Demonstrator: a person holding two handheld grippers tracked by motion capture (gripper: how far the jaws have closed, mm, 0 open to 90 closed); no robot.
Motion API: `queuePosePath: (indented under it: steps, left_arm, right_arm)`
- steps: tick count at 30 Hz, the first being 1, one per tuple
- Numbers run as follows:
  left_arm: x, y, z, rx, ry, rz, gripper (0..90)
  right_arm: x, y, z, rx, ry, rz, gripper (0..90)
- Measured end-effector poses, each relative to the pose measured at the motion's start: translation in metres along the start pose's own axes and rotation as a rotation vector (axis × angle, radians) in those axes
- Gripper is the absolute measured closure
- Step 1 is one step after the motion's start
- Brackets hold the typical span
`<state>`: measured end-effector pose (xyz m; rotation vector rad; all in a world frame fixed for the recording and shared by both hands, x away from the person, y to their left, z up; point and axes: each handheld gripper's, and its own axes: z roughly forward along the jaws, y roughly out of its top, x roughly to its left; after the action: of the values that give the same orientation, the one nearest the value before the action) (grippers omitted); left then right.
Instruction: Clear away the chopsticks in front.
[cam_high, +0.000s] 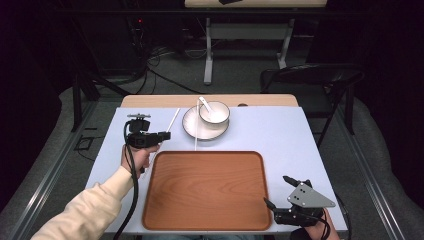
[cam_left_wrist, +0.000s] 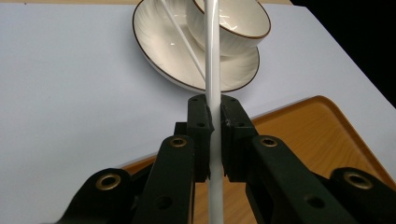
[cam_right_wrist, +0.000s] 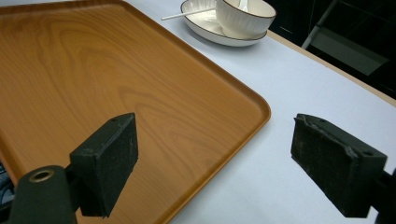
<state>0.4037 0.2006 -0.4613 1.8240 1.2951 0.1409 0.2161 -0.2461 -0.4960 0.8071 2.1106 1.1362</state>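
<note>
My left gripper (cam_high: 166, 135) has its fingers (cam_left_wrist: 201, 128) squeezed tight on a thin white stick (cam_left_wrist: 213, 70). It looks like a chopstick. The stick runs up between my two fingers and points toward the dishes. In the high view, this gripper is over the pale blue worktop (cam_high: 280, 135), just past the far left corner of the tray (cam_high: 150, 200).

A second white stick (cam_high: 195, 134) lies with one end on the plate (cam_high: 190, 125) and the other end on the worktop, near the far edge of the tray.

The plate is white with a dark rim. A white bowl (cam_high: 215, 113) sits on it, and a white spoon (cam_high: 205, 103) rests in the bowl. The plate is on the worktop just beyond the tray.

The tray is brown and looks like wood. It sits in the middle of the worktop, close to me.

My right gripper (cam_high: 277, 192) is at the near right corner of the tray. Its fingers (cam_right_wrist: 109, 161) are wide apart and hold nothing. One finger is over the tray and the other is over the worktop.
</note>
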Motion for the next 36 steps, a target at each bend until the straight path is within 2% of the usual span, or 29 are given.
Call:
queuePosePath:
  steps: [10, 21, 31, 33, 36]
  left_arm:
    - [0.002, -0.025, -0.009, 0.002, -0.012, -0.021, 83.6]
    - [-0.003, -0.053, -0.015, -0.002, -0.029, -0.038, 83.6]
    - [-0.008, -0.075, -0.011, 0.005, -0.014, -0.045, 83.6]
    - [-0.009, -0.080, -0.009, 0.009, -0.005, -0.046, 83.6]
    - [-0.010, -0.089, -0.006, 0.003, 0.033, -0.049, 83.5]
  right_arm:
    - [0.000, 0.000, 0.000, 0.004, -0.001, -0.001, 14.4]
    - [0.000, 0.000, 0.000, 0.004, -0.001, -0.002, 14.3]
    - [0.000, 0.000, 0.001, 0.004, 0.000, -0.003, 14.4]
    - [0.000, 0.000, 0.001, 0.004, 0.001, -0.004, 14.3]
    - [0.001, 0.000, 0.000, 0.003, 0.000, -0.004, 14.4]
